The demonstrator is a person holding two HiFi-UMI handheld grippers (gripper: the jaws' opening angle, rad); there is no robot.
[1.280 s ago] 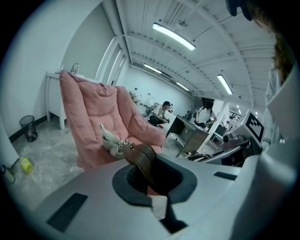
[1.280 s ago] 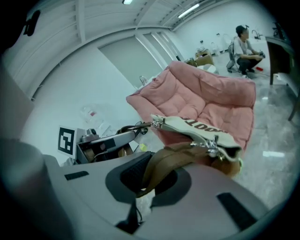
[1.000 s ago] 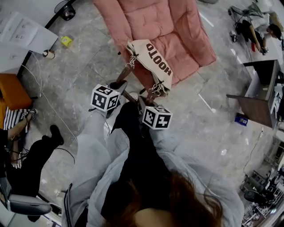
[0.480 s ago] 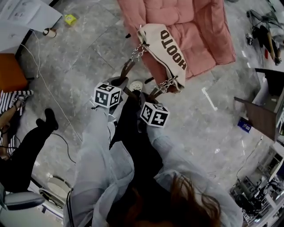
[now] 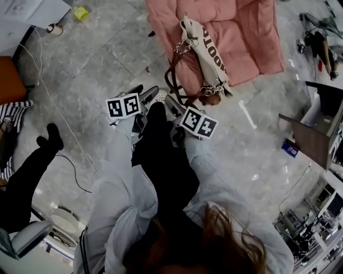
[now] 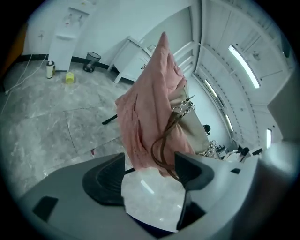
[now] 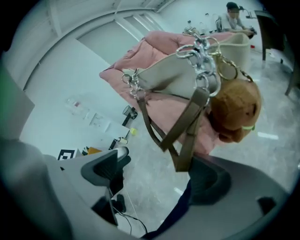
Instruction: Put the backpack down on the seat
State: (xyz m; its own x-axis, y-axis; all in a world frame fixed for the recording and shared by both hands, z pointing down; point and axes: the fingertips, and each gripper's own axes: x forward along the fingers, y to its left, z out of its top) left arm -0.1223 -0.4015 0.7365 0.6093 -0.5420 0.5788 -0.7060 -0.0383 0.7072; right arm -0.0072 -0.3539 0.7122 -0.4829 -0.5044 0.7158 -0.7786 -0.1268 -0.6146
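The backpack [image 5: 210, 49] lies on the pink seat [image 5: 244, 32], cream side up with its dark lettering showing, stretched along the cushion's front edge. Its brown straps [image 5: 174, 85] spill off that edge toward six o'clock and hang over the floor [image 5: 96, 64]. Silver chains [image 7: 202, 49] join the straps to the bag, and a brown bear [image 7: 236, 110] (a plush charm) dangles from the nearer chain.

The two grippers sit just below the seat, side by side, with the backpack at roughly one o'clock from them. The left gripper [image 6: 150, 164] has its jaws opening. In the left gripper view a strap loop [image 6: 160, 149] hangs by the tip of the jaw at three o'clock, but nothing is pinched and bare floor shows through the gap. The right gripper [image 7: 159, 168] is opening too. In its own view a strap end [image 7: 185, 154] droops just above the jaw at three o'clock, loose, with neither pad pressing on it. Both grips are released.

Farther out, a small yellow thing [image 5: 81, 13] lies on the floor at eleven o'clock. A dark desk [image 5: 313, 139] stands at three o'clock. At eight o'clock a person's leg [image 5: 24, 182] stretches across the floor.
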